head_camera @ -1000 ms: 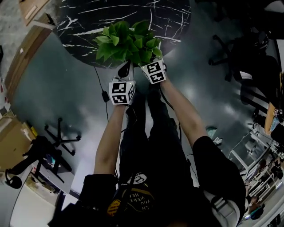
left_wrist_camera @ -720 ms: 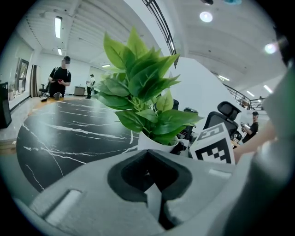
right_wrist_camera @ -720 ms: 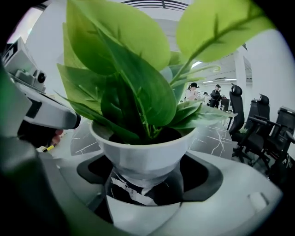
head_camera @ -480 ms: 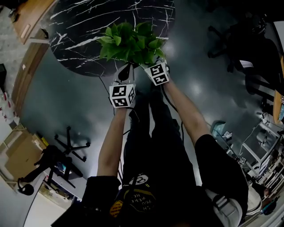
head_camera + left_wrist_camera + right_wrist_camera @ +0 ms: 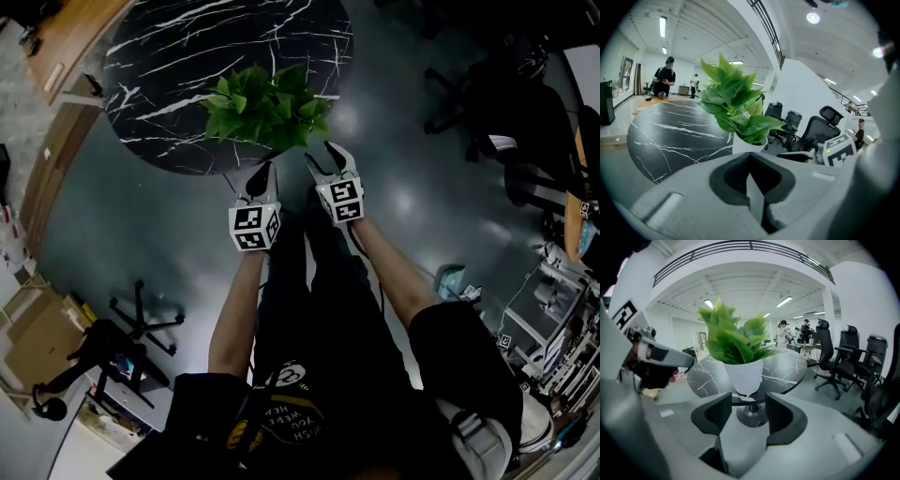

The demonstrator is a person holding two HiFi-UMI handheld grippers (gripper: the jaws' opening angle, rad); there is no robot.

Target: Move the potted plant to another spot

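Note:
The potted plant (image 5: 267, 103), green leaves in a white pot (image 5: 745, 376), stands upright near the front edge of the round black marble table (image 5: 169, 75). Neither gripper touches it. My left gripper (image 5: 262, 174) is a little short of the table edge, below the leaves, with its jaws shut and empty (image 5: 750, 171). My right gripper (image 5: 324, 155) is just right of it, also back from the pot. Its jaws stand apart and are closing with nothing between them (image 5: 749, 411). The pot lies straight ahead of them.
Dark glossy floor surrounds the table on its pedestal (image 5: 750, 414). Office chairs (image 5: 469, 103) stand to the right, and another chair base (image 5: 141, 314) and cardboard boxes (image 5: 33, 328) are at the left. A cable (image 5: 220, 202) runs along the floor. People (image 5: 663, 75) stand far behind the table.
Both grippers drew back from the plant toward the person. The right one came out from under the leaves and moved farther. The plant stays on the table.

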